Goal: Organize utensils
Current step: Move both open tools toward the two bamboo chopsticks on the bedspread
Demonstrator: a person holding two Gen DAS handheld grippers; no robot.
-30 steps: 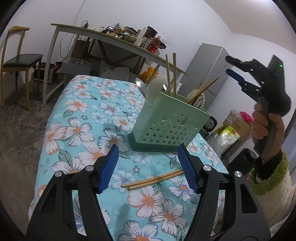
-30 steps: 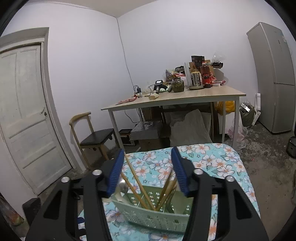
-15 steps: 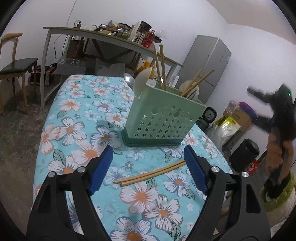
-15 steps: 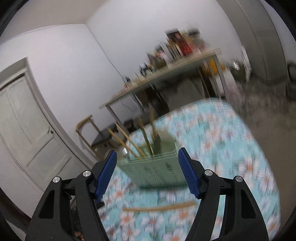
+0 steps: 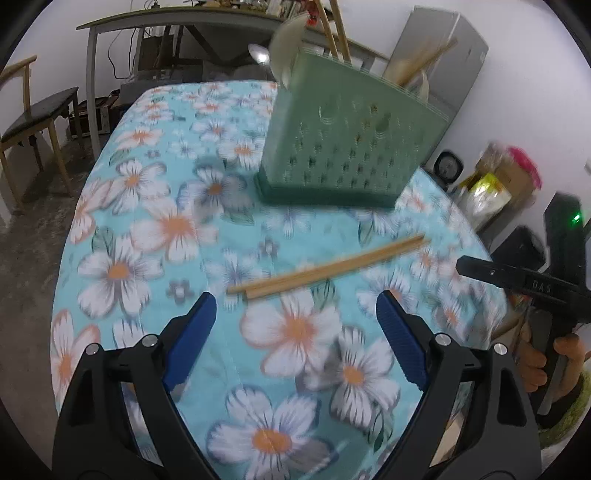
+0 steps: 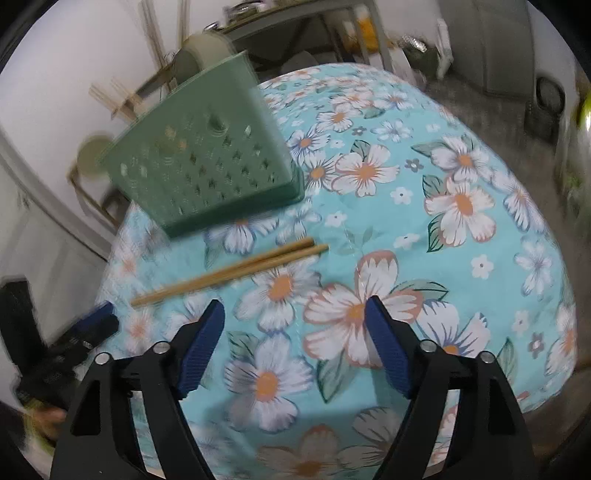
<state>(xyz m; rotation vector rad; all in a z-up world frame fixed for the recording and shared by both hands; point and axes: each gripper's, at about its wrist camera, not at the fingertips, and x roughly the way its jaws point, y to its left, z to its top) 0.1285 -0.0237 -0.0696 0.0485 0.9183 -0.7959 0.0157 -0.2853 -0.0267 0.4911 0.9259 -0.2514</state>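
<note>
A pair of wooden chopsticks (image 5: 327, 266) (image 6: 229, 272) lies flat on the floral tablecloth (image 5: 155, 236) (image 6: 443, 206), in front of a green perforated utensil holder (image 5: 347, 147) (image 6: 207, 162). The holder has chopsticks, a spoon and a ladle standing in it. My left gripper (image 5: 295, 306) hovers just short of the chopsticks, its jaws opening with nothing between them. My right gripper (image 6: 293, 312) hangs over the cloth near the chopsticks' thick ends; its jaws are opening too and hold nothing. In the left wrist view the right gripper's body shows at the right edge.
A long desk (image 5: 177, 22) loaded with clutter stands behind the table, a wooden chair (image 5: 33, 110) to its left. A grey fridge (image 5: 443, 55) and bags (image 5: 495, 184) lie past the table's right side. A hand (image 5: 543, 362) holds the right gripper's handle.
Both grippers dropped toward the table and tilted down, the right one a long way. Both sets of jaws spread wider. The chopsticks and holder stayed put.
</note>
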